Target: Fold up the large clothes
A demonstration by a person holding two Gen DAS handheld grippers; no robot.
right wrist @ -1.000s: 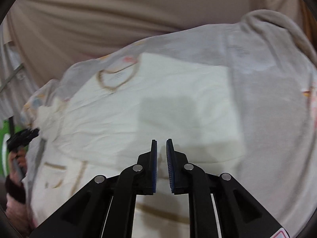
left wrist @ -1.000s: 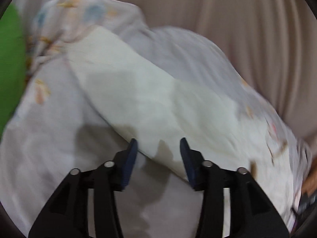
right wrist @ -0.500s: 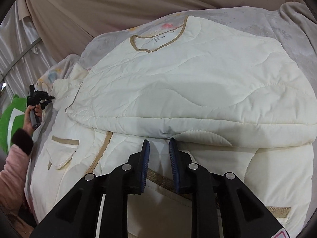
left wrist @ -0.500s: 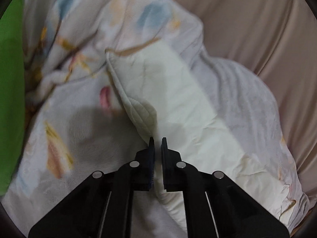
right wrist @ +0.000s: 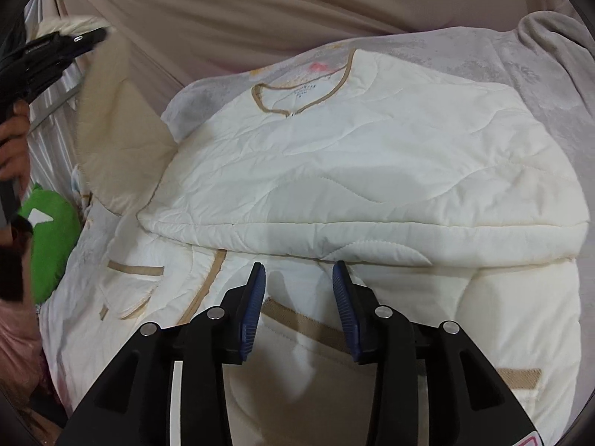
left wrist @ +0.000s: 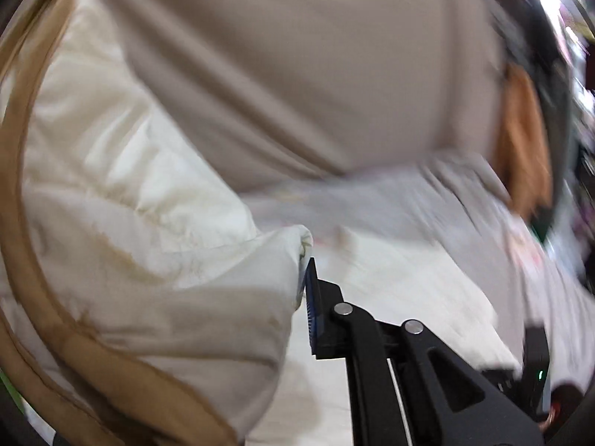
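Observation:
A cream quilted jacket with tan trim lies on the bed, its upper half folded down over its lower half and its collar at the far side. My right gripper hovers just above the lower half. Its jaws are opening and nothing is between them. My left gripper is raised at the far left, with a cream flap of the jacket hanging from it. In the left wrist view the jacket cloth covers one finger of the left gripper. Its jaws are opening slightly, still pinching the cloth.
A grey printed blanket lies under the jacket. A beige sheet hangs behind the bed. A green cushion sits at the left edge. A person's hand and pink sleeve are at the far left.
My left gripper shut on the jacket's edge, then swung up and across with the cloth, rolling as it went. My right gripper's jaws spread apart over the jacket's lower half.

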